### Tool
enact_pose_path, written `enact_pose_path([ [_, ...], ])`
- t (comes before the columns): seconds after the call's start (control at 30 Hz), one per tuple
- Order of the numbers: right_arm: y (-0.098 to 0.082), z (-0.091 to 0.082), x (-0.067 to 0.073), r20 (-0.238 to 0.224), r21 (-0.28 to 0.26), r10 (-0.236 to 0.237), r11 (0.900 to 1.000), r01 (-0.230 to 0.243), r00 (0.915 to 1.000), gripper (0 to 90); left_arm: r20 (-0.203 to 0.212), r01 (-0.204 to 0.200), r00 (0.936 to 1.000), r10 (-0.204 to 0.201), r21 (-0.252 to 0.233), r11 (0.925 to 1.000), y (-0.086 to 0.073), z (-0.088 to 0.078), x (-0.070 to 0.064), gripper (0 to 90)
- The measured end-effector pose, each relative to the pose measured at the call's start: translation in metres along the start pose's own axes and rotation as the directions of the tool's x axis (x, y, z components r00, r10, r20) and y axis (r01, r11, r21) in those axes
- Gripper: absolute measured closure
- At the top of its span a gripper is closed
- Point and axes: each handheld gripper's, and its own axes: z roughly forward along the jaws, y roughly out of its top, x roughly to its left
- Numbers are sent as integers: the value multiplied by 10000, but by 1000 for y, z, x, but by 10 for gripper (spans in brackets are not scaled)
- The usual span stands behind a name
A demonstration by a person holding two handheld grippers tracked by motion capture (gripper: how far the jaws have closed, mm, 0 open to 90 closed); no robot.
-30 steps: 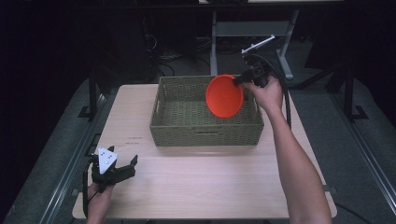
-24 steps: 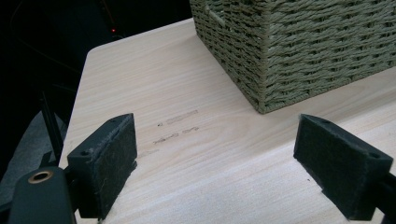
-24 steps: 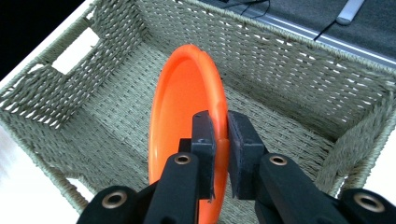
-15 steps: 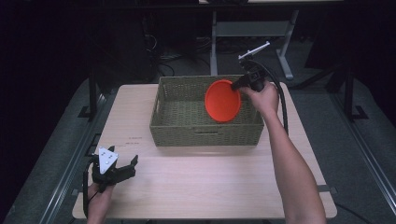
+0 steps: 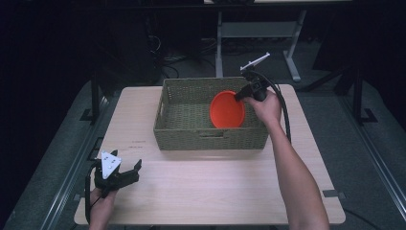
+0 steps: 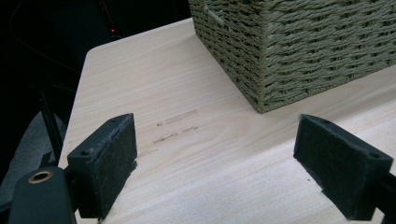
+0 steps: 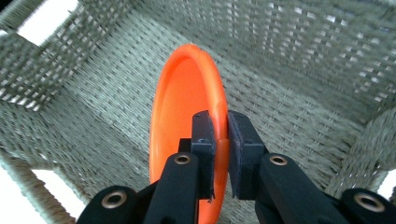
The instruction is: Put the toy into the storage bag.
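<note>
One woven basket (image 5: 210,134), one orange plate (image 5: 228,109) and two grippers are on show at a light wooden table (image 5: 215,187). The basket is olive-green, rectangular, with a handle slot in its left end wall, and stands on the far half of the table.

The right gripper (image 5: 250,89) reaches over the basket's right end; its jaws are clamped tight on the plate's rim, holding the plate on edge, partly down inside the basket. In the right gripper view the rim passes between the two black pads (image 7: 204,135), and the plate's lower part is cut off by the jaw arms and the bottom edge of the frame. Whether the plate touches the basket floor cannot be told.

The left gripper (image 5: 125,173) sits low over the near left corner of the table, well apart from the basket, jaws spread wide with nothing between them. In the left gripper view its pads (image 6: 108,158) frame bare tabletop, faint smudged markings too blurred to read, and one basket corner (image 6: 261,100).
</note>
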Motion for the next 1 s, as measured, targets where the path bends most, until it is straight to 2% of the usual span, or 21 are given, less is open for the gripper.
enact_pose_path([
  [0.23, -7, 17, -2, 33, 567, -18, 9984, 16, 10000, 813, 8, -11, 10000, 11, -14, 10000, 0, 0, 0, 128],
  [0.3, -8, 23, 1, 393, 760, -231, 9969, 200, 9990, 810, 5, 17, 10000, -17, -17, 10000, 0, -1, 0, 128],
  [0.33, -8, 23, 1, 481, 769, -274, 9968, 236, 9985, 808, 3, 22, 10000, -22, -20, 10000, 0, 0, 0, 128],
  [0.4, -9, 22, -2, 256, 727, -39, 9974, 20, 9997, 805, 1, 31, 10000, -31, -11, 10000, 0, 0, 0, 128],
  [0.43, -9, 22, -3, 286, 798, 26, 9968, -48, 9996, 786, 6, 37, 10000, -37, 2, 10000, 0, 0, 0, 128],
  [0.47, -9, 22, -4, 339, 799, 1, 9968, -29, 9994, 740, 13, 26, 10000, -26, 42, 10000, 0, 0, 0, 128],
  [0.6, -10, 19, -6, 382, 861, -4, 9963, -29, 9993, 732, 5, 17, 10000, -17, 64, 10000, 1, 1, 0, 129],
  [0.77, -12, 19, -9, 368, 957, 85, 9953, -120, 9993, 676, 19, -64, 10000, 64, 114, 9999, 0, 2, -1, 128],
  [0.83, -13, 20, -10, 446, 976, 98, 9951, -141, 9990, 674, 17, 37, 10000, -37, 16, 10000, 1, 3, -1, 128],
  [0.97, -16, 18, -12, 279, 889, 212, 9958, -237, 9994, 665, 24, 63, 10000, -63, 65, 10000, 2, 4, -2, 128],
  [1.0, -17, 17, -12, 213, 873, 236, 9959, -254, 9995, 663, 53, -38, 10000, 38, 31, 10000, 2, 4, -2, 128],
])
